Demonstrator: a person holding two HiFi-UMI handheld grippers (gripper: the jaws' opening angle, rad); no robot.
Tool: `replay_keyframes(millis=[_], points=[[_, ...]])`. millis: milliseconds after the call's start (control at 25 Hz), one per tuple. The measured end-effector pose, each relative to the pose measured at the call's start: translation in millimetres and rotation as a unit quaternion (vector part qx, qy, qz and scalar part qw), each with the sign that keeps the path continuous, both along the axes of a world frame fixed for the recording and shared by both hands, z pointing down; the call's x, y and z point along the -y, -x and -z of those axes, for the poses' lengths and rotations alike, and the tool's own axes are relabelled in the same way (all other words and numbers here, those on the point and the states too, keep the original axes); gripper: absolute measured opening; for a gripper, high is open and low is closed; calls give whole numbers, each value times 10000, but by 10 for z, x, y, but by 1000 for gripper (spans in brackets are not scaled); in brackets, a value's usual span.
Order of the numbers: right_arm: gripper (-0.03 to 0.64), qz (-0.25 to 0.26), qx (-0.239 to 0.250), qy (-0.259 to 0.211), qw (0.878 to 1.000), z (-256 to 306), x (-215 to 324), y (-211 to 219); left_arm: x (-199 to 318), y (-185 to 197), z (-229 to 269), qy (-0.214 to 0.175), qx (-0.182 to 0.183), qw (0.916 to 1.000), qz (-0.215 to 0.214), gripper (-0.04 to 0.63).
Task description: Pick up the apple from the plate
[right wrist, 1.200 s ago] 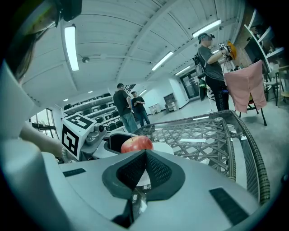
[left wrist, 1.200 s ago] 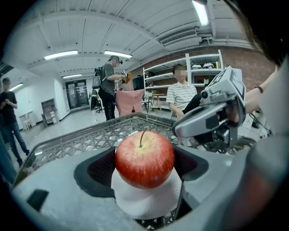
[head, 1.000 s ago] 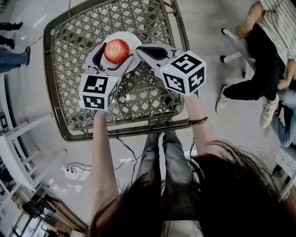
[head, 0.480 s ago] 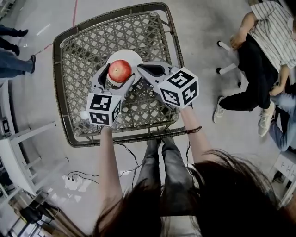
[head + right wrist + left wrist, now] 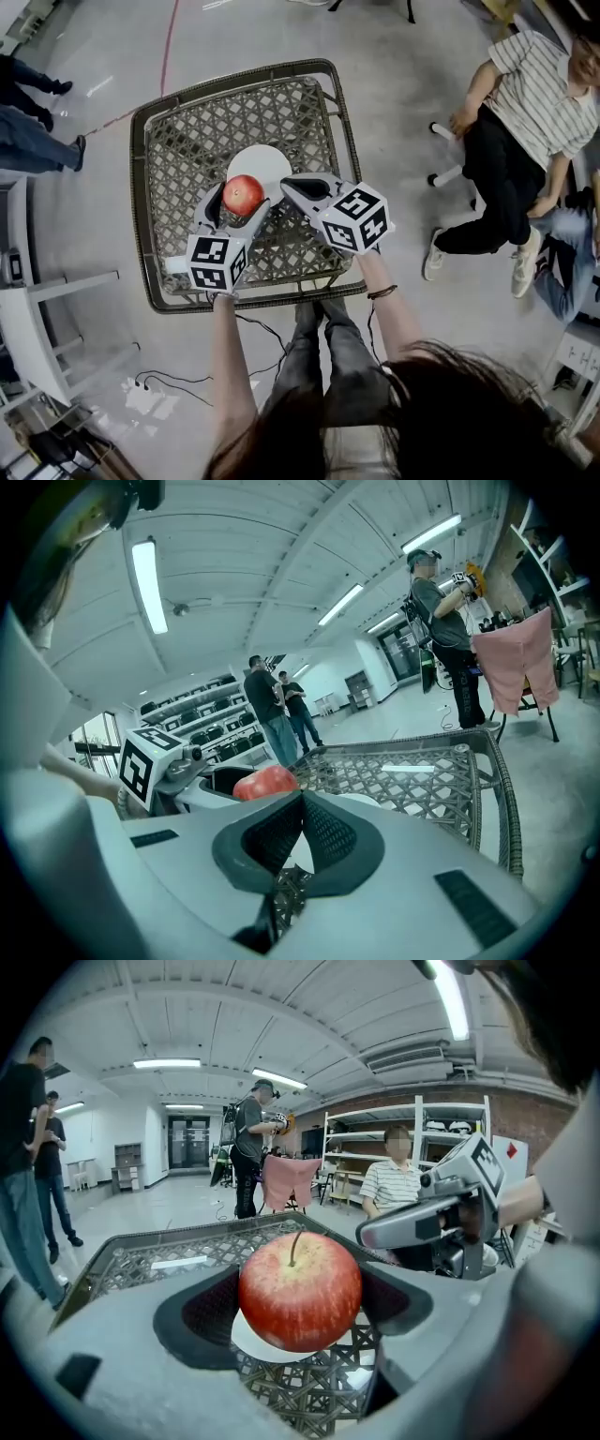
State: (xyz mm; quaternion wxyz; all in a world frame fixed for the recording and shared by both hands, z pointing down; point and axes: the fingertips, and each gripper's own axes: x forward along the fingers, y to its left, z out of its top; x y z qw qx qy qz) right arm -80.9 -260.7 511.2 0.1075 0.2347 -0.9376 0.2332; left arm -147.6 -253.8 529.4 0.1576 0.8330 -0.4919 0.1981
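Note:
A red apple [image 5: 243, 194] with a stem is clamped between the jaws of my left gripper [image 5: 236, 202], lifted above the white plate [image 5: 265, 164] on the wicker table [image 5: 178, 150]. In the left gripper view the apple [image 5: 300, 1290] fills the gap between both dark pads, with the plate [image 5: 258, 1342] showing beneath it. My right gripper [image 5: 292, 187] is shut with nothing in it, its tips just right of the apple. From the right gripper view, the apple [image 5: 264, 783] shows beyond the closed tips [image 5: 300, 803], held in the left gripper [image 5: 202, 780].
The wicker table has a raised rim [image 5: 337, 122]. A seated person [image 5: 511, 141] is to the right, with a white stool leg [image 5: 448, 173] nearby. Standing legs [image 5: 33, 131] are at the left. A white frame [image 5: 56, 291] and cables [image 5: 150, 384] lie on the floor near me.
The apple has been raised off the plate in my left gripper; the plate now shows bare behind it. Both grippers and the table look smaller and farther away in the head view.

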Motion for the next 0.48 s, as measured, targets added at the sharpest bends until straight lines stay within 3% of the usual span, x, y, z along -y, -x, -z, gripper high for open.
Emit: replay_keyframes(millis=[480], points=[[9,162,38,-83,9998,318,-182,53,-242,-30,364,-112,-328,9989,322,405]])
